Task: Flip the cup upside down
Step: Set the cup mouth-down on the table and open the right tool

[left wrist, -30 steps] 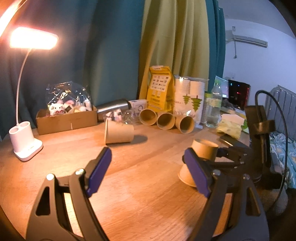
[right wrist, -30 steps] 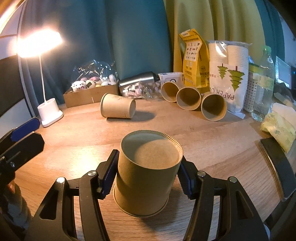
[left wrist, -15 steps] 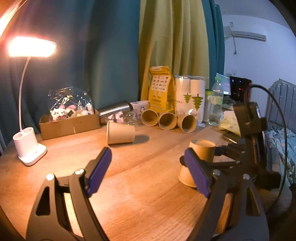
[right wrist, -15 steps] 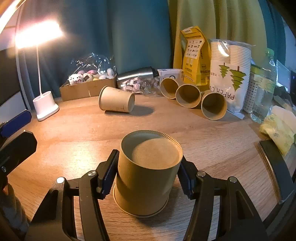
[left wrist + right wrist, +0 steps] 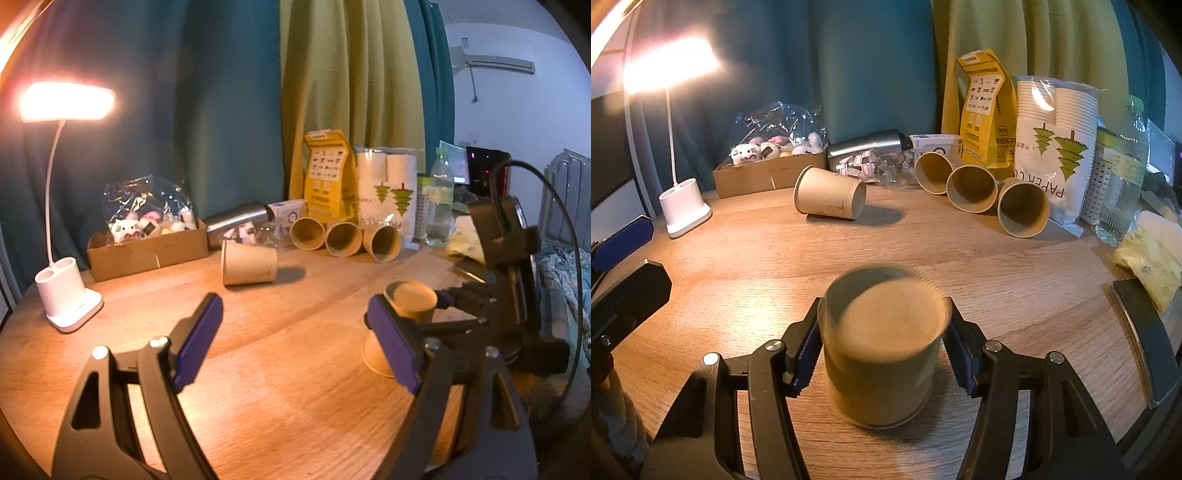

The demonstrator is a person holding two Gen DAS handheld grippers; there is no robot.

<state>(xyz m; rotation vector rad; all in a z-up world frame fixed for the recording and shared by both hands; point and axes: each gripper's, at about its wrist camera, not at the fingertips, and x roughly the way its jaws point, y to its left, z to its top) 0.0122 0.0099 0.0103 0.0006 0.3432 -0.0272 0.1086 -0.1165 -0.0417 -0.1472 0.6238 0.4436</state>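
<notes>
Cup: brown paper cup, inverted on the round wooden table, blurred.
My right gripper: pinching its sides.
My left gripper: spread, holding nothing.

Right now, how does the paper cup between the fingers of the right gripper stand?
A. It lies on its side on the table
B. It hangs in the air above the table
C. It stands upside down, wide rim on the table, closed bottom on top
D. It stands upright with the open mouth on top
C: the paper cup between the right gripper fingers shows its closed, recessed bottom on top, and its wide rim meets the table.
</notes>
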